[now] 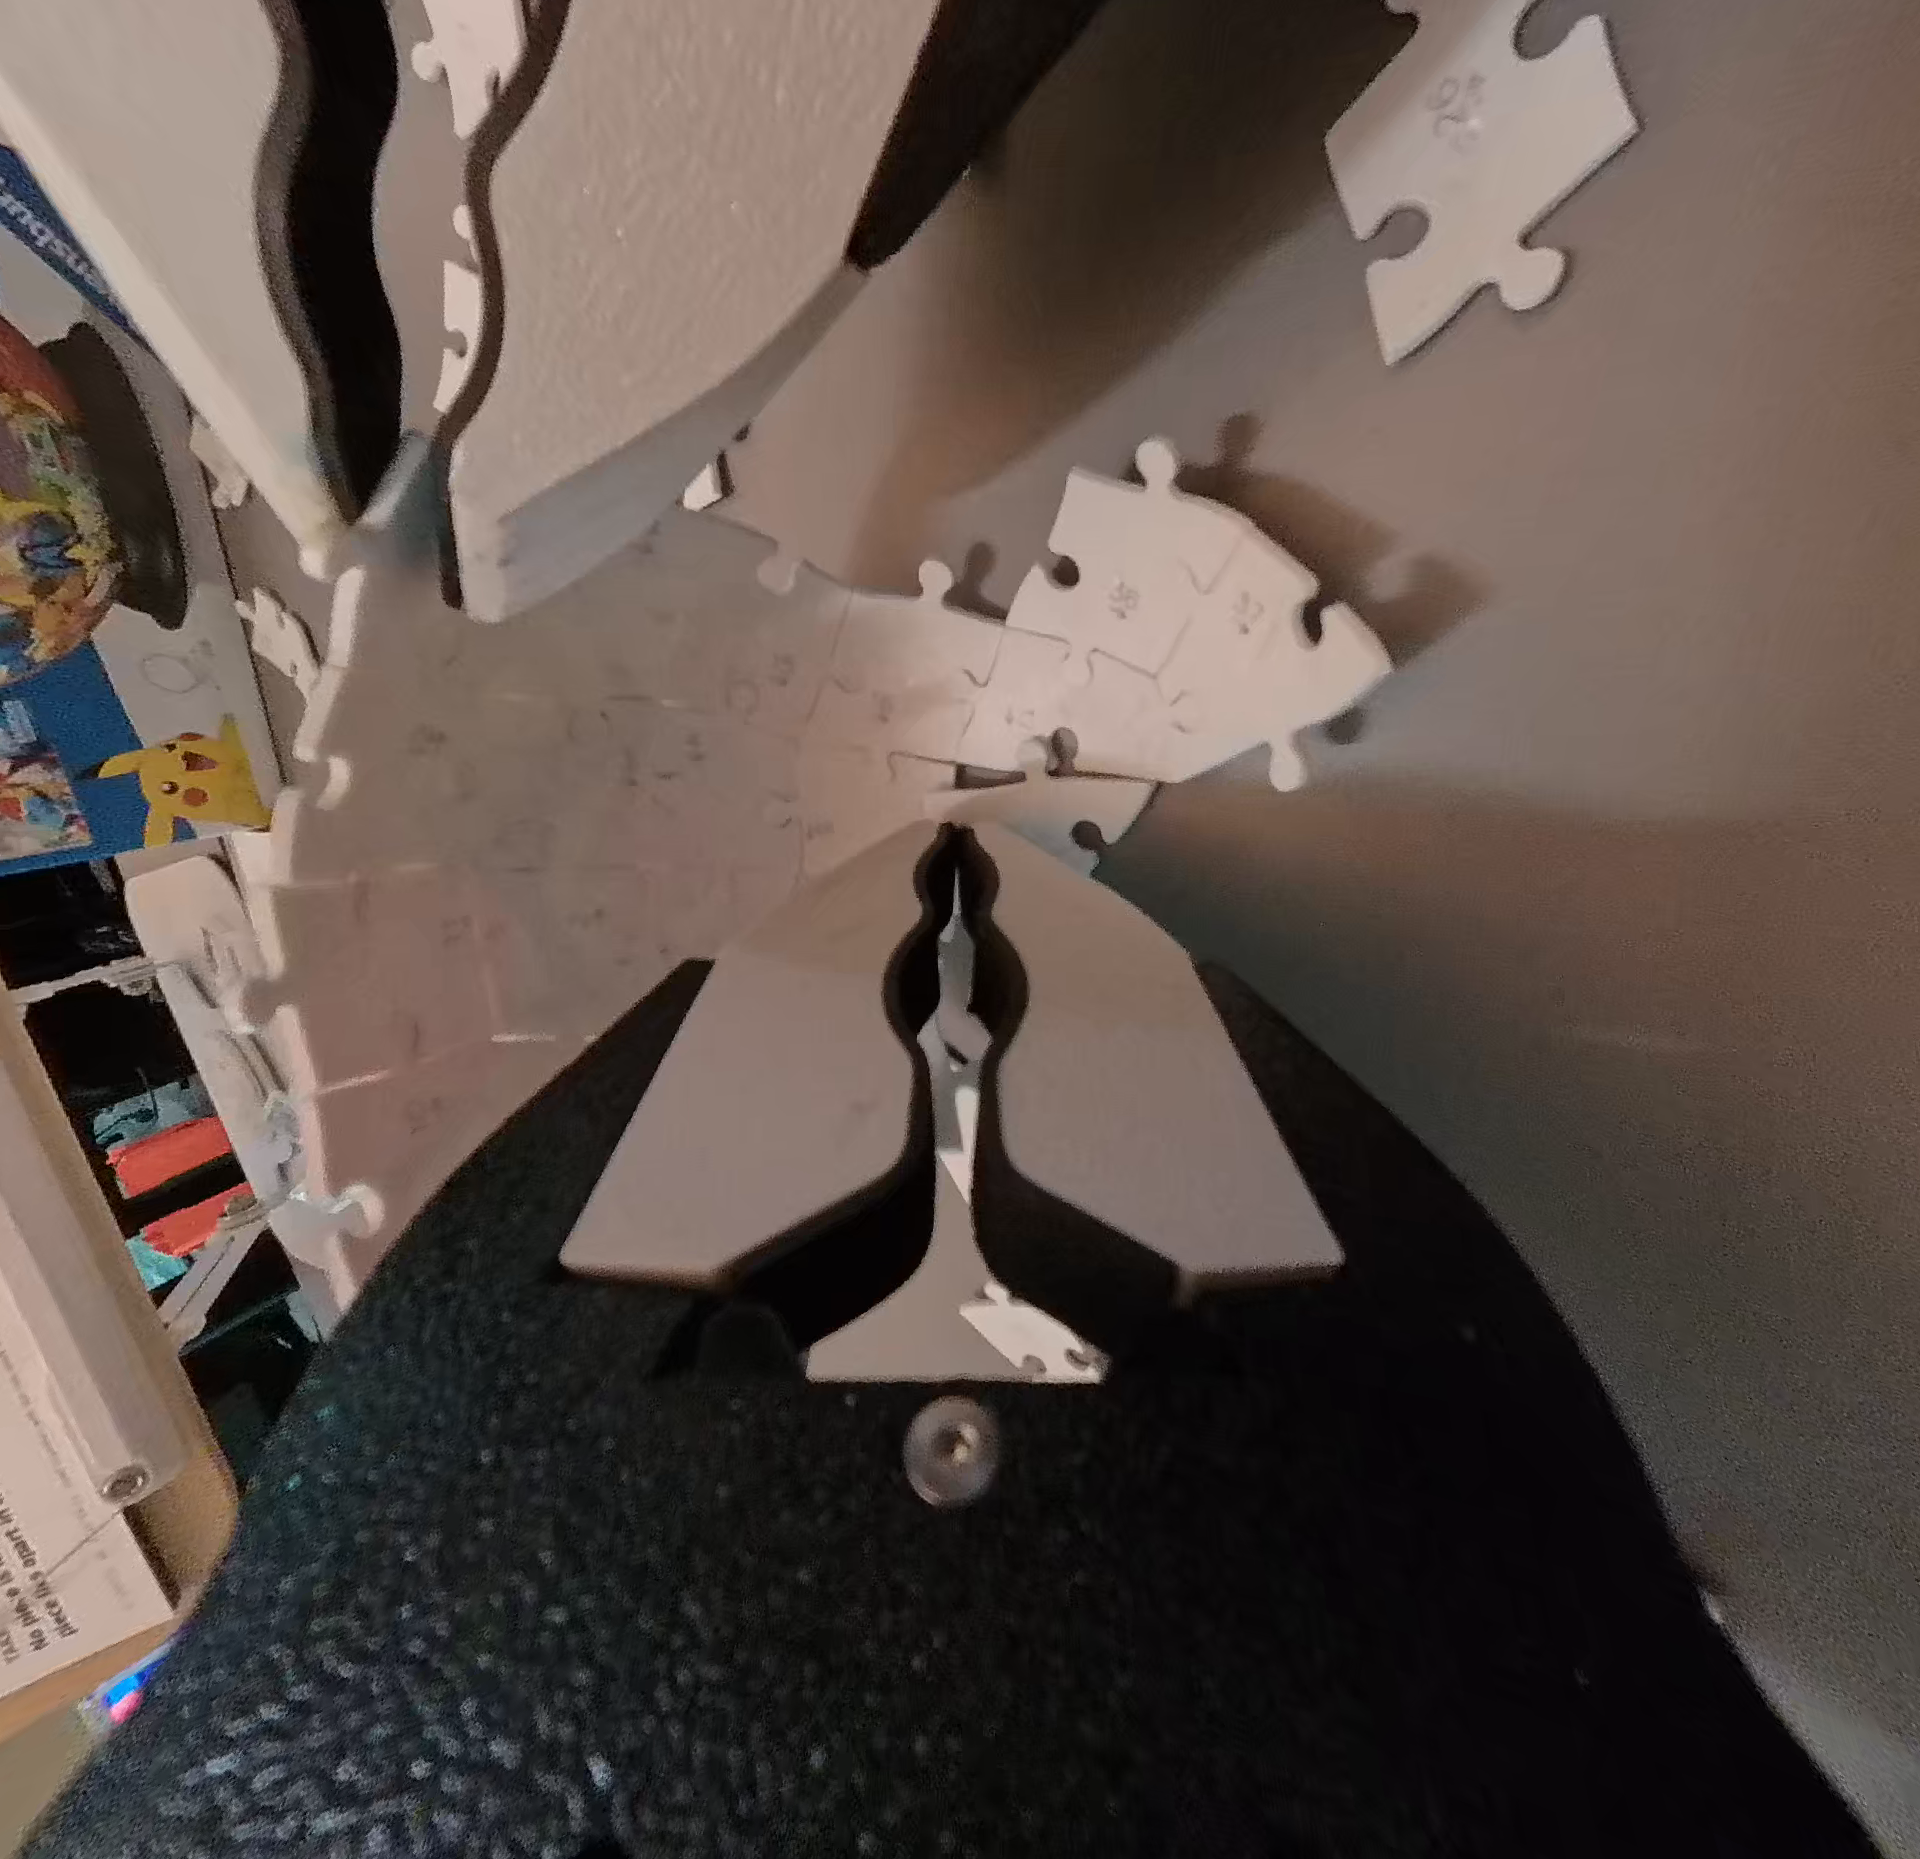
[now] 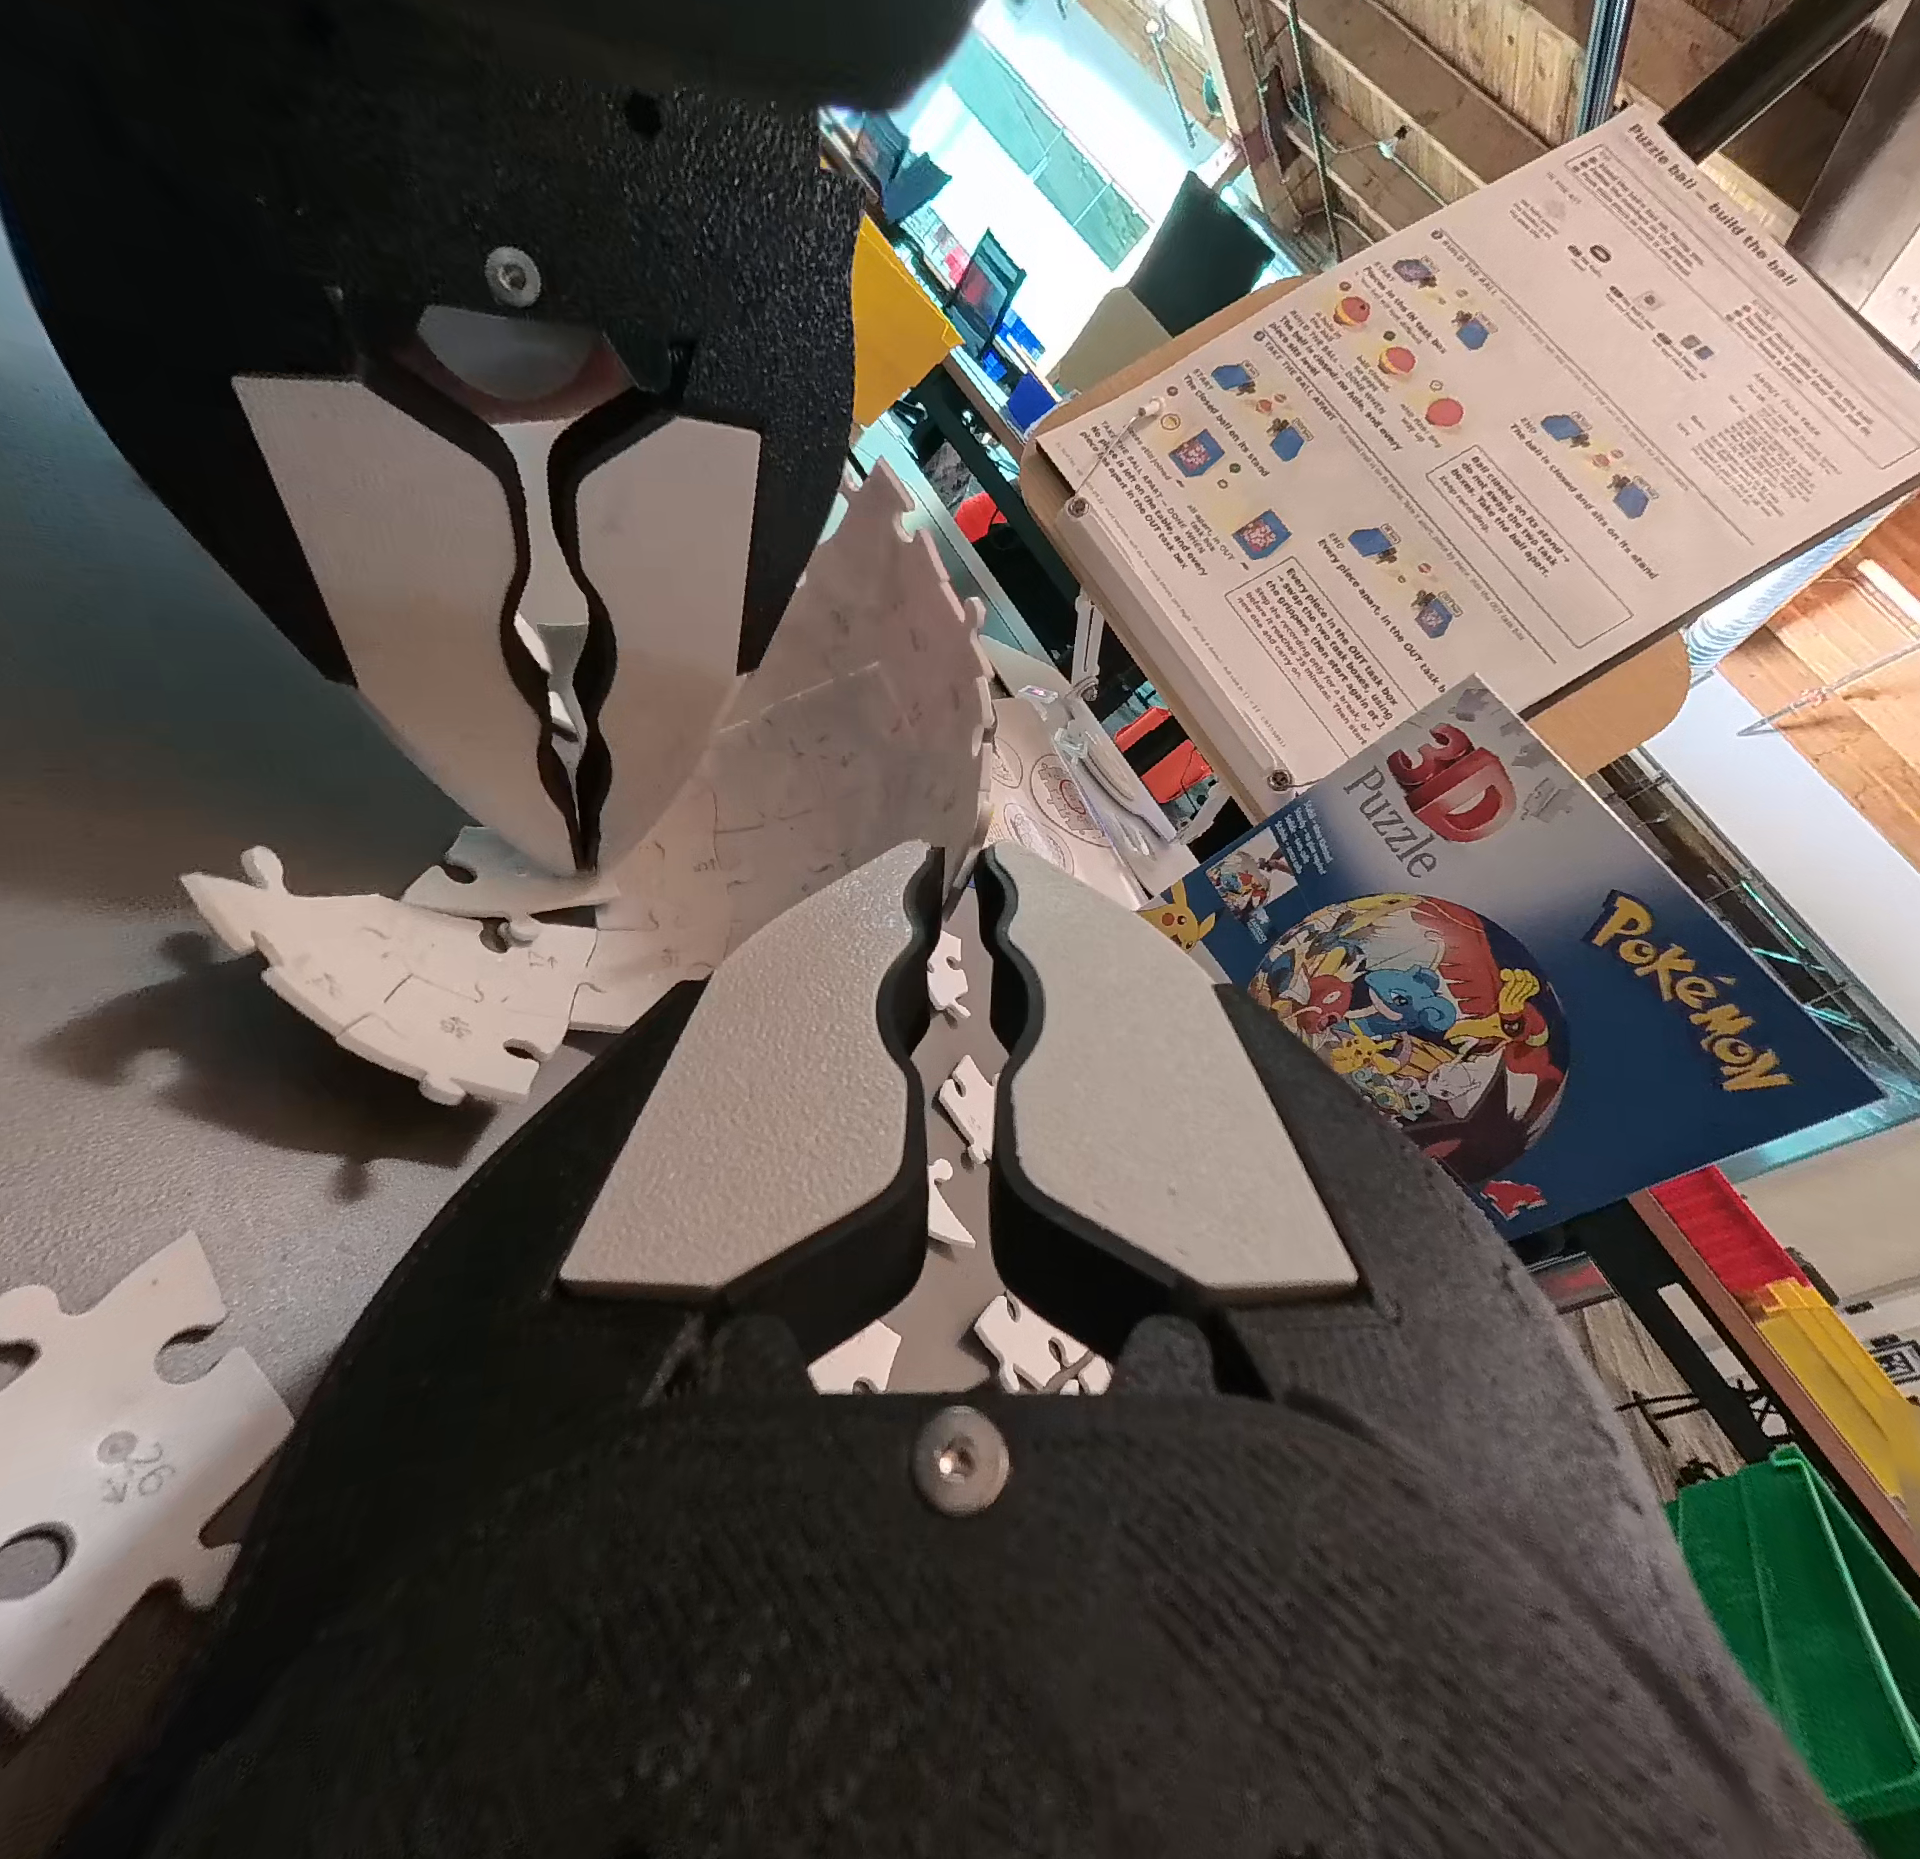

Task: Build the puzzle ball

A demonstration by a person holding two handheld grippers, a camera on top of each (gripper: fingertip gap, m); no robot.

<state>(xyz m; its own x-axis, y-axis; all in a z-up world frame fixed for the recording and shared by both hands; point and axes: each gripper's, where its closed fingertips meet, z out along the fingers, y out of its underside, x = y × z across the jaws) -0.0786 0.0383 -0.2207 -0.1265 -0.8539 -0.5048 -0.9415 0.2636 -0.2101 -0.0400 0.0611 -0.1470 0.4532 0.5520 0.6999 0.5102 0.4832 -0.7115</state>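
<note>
Left wrist view: left gripper (image 1: 954, 853) pinched on the near edge of the curved shell (image 1: 582, 770), jaws nearly together; beyond, right gripper (image 2: 961, 874) clamped on its upper rim; farther off, loose pieces (image 1: 1475, 136) on grey table (image 1: 1610, 874) — roughly part-built, much unjoined
</note>
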